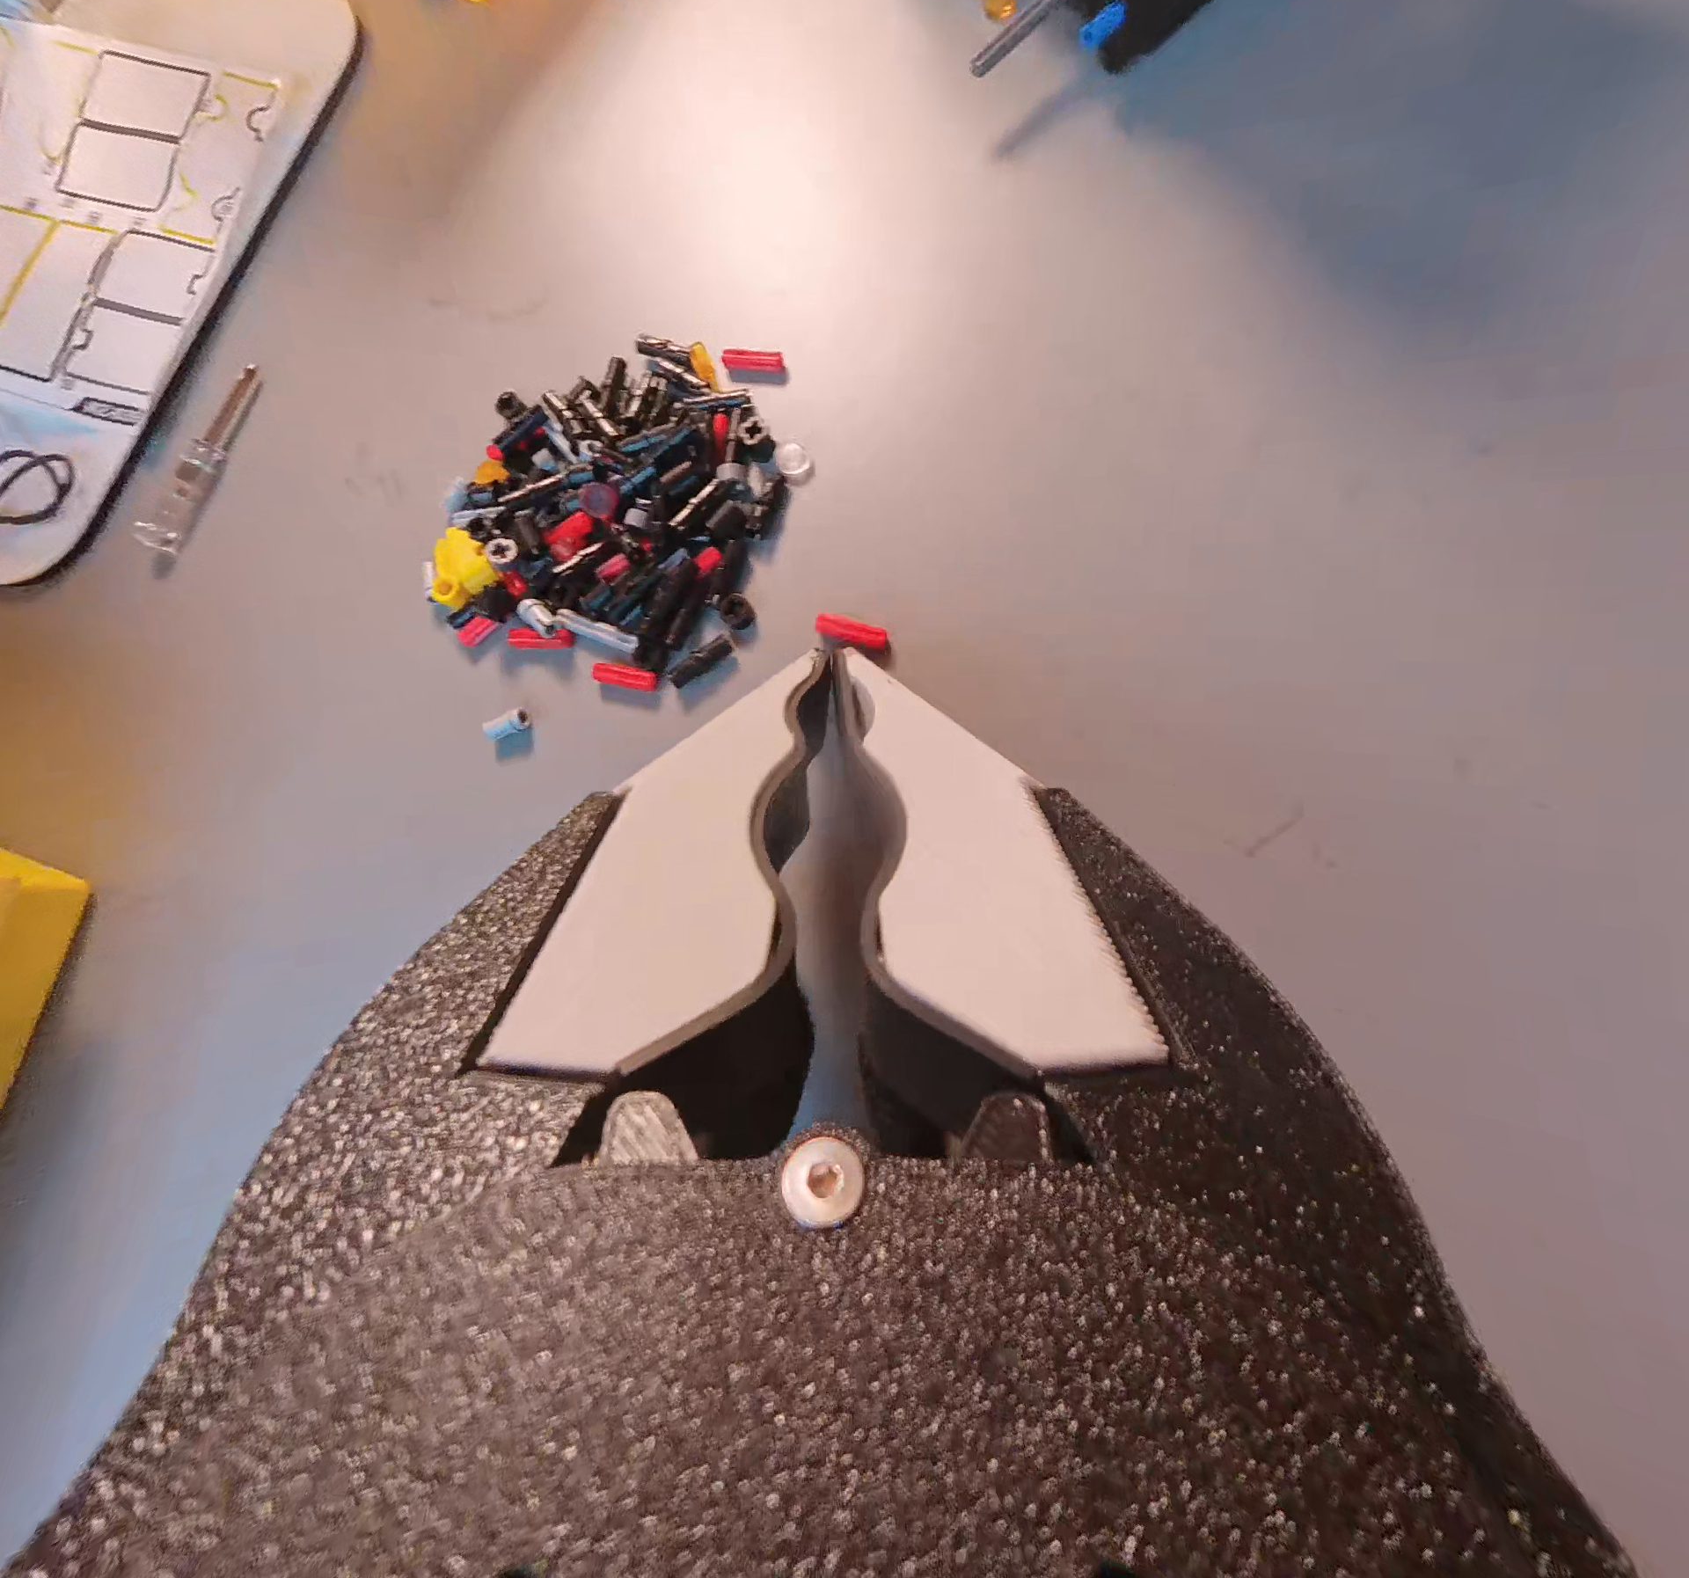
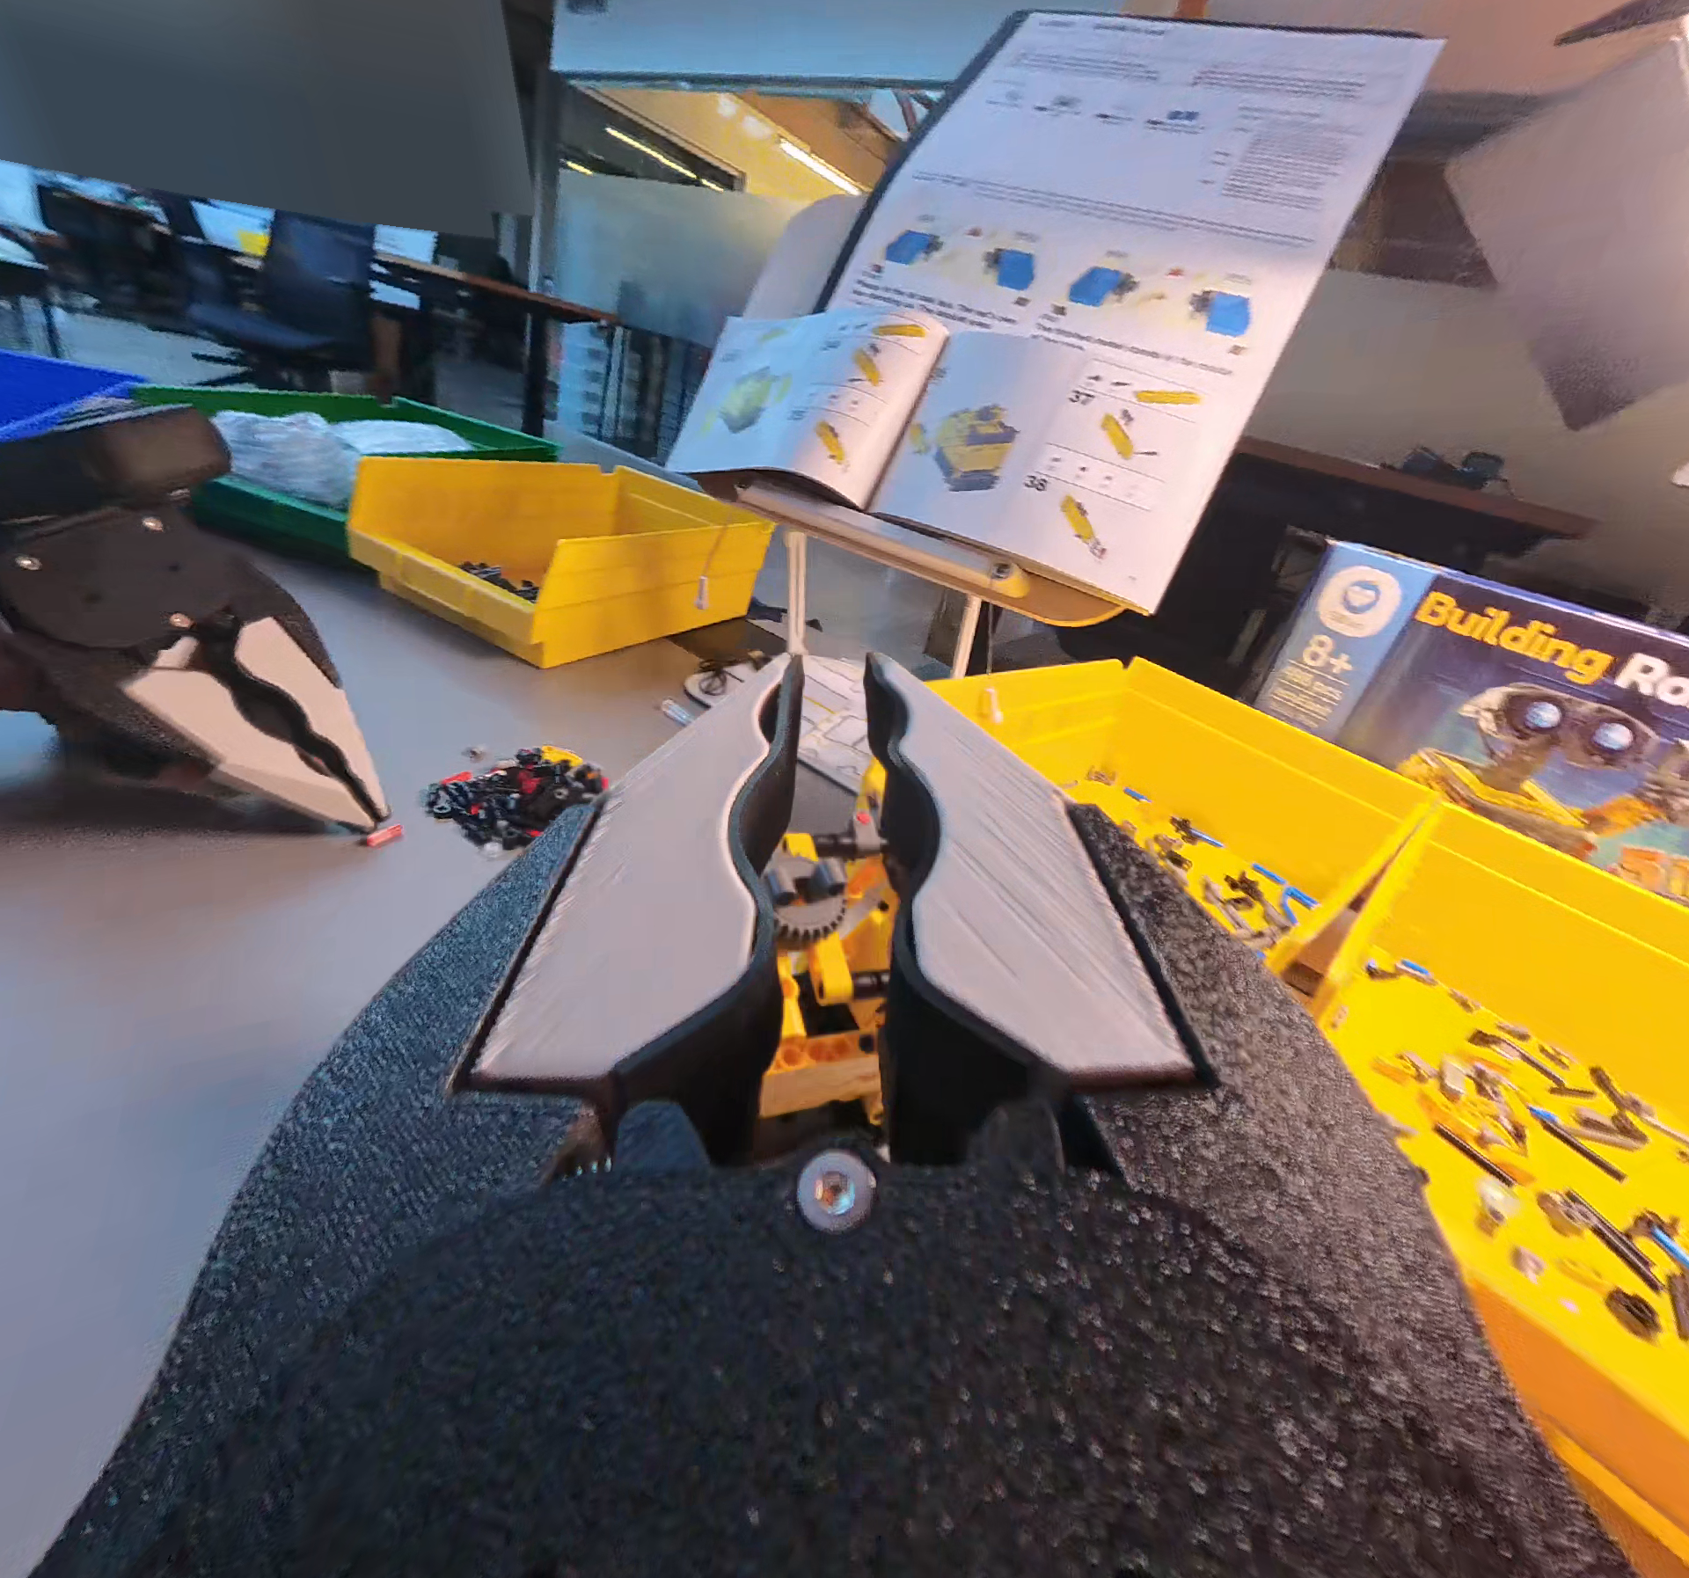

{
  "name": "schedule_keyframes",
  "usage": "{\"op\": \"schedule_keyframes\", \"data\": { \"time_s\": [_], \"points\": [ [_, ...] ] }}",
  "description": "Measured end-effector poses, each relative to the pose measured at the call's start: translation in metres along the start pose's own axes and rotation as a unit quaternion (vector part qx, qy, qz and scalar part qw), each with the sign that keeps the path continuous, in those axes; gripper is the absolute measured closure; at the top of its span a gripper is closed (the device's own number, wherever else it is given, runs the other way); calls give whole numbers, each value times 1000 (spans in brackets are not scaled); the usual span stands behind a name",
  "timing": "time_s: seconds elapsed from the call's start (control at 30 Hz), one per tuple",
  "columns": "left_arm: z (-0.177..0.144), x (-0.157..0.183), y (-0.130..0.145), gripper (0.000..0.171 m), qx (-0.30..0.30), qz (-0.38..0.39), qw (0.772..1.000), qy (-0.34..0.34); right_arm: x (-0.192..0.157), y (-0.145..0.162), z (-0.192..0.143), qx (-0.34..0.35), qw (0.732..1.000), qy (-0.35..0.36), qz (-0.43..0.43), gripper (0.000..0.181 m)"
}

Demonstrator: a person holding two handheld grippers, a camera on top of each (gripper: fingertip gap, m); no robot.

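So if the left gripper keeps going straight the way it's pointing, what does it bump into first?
The left gripper points down at the grey table, tips nearly shut. The red pin lies just past them, so it would likely nudge that first. Whether the tips already touch it is unclear.

Box [image 2: 1481,675], dark blue, right of my view behind yellow bin [image 2: 1188,712]: large yellow title print, age mark and round logo at its left end. I leave words unquoted.
Booklet [image 2: 914,428] open on stand [image 2: 877,529]: printed step numbers beside part drawings, legible.
Sheet [image 2: 1142,191] upright behind booklet: lines of small print, blurred, unreadable.
Left view: diagram sheet [image 1: 119,227] on white board [image 1: 274,26], top left of counter [image 1: 1188,437]; small dark label strip low on it, too blurred to read.
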State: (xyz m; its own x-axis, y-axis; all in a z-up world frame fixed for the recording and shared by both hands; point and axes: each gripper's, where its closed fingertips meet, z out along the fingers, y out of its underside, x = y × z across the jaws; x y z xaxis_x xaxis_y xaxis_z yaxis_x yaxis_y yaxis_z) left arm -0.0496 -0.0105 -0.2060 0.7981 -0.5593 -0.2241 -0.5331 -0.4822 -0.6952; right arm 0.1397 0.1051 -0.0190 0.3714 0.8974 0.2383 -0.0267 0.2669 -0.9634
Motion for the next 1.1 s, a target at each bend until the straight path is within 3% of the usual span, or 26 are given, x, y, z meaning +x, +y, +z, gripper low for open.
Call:
{"op": "schedule_keyframes", "data": {
  "time_s": [0.1,0.23,0.4,0.47,0.6,0.8,0.9,1.1],
  "points": [
    [1,-22,3,171,-7,7,998,-59,14,9,-2,-17,999,29,1,170],
    [-19,-38,-21,160,78,-45,992,-89,16,21,1,-41,998,37,7,169],
    [-42,-42,-26,141,148,-90,981,-85,19,33,4,-58,997,38,35,163],
    [-50,-40,-30,137,169,-93,978,-79,19,39,6,-69,995,36,54,151],
    [-61,-41,-41,116,205,-114,969,-76,16,49,12,-87,993,34,76,107],
    [-71,-57,-41,86,227,-154,957,-96,12,51,17,-88,993,38,71,79],
    [-77,-65,-42,85,247,-160,949,-112,10,53,17,-89,993,33,74,80],
    [-90,-71,-45,102,268,-165,940,-130,12,50,17,-73,993,37,83,96]
  ]
}}
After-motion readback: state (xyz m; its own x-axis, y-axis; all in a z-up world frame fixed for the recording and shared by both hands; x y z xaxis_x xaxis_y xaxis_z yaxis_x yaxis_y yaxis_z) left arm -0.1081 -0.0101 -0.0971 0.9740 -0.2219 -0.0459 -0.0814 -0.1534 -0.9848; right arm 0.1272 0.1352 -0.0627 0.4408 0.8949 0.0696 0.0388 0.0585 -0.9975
